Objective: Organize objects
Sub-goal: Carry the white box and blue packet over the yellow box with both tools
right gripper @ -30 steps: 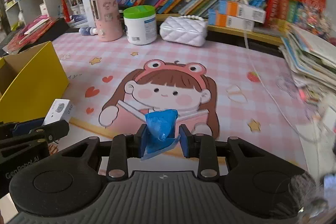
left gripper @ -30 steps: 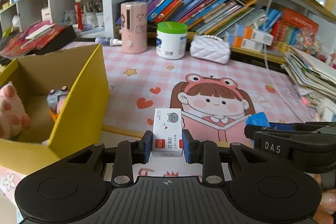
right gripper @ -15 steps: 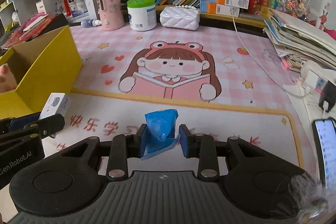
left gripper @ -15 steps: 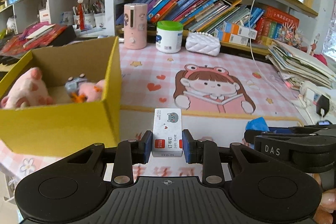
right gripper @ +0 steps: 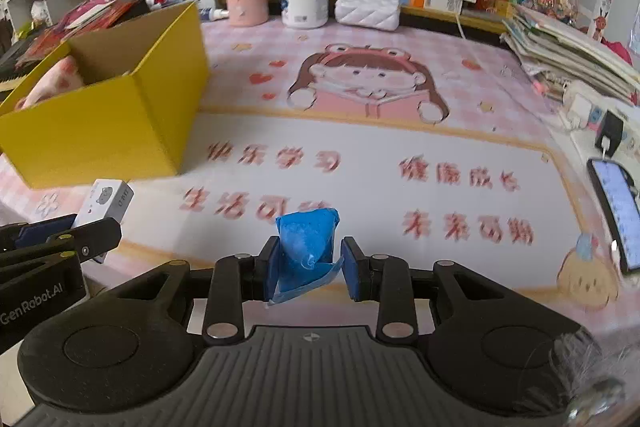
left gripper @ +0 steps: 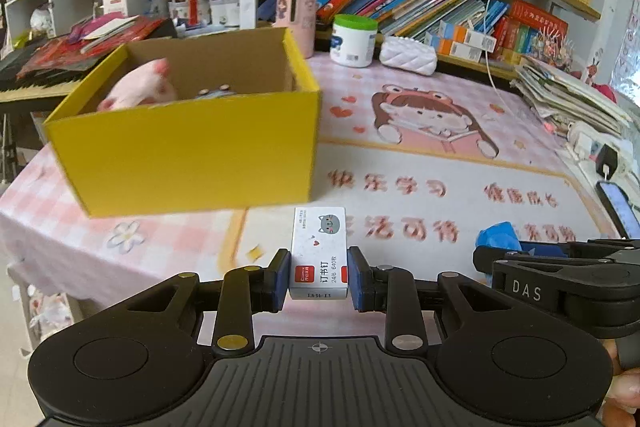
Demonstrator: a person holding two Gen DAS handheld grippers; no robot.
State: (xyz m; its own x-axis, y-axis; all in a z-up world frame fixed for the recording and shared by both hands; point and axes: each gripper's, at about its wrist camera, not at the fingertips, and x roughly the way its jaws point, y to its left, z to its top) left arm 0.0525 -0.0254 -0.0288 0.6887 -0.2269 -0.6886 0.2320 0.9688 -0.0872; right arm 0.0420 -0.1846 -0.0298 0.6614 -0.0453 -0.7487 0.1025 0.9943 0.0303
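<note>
- Since a pink plush (left gripper: 138, 91) already sits in the yellow box (left gripper: 192, 147), part is done.
- Left gripper (left gripper: 319, 277) fingers clamp a staple box (left gripper: 319, 251) above the bench (left gripper: 440, 163).
- Right gripper (right gripper: 307, 265) fingers clamp a blue packet (right gripper: 306, 247); both probably remain to be boxed.

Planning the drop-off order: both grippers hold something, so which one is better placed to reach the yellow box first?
Left, probably. The left gripper, shut on the staple box, faces the yellow box nearly head-on. The right gripper, holding the blue packet, sees it far off to its left, beyond the other gripper.
</note>
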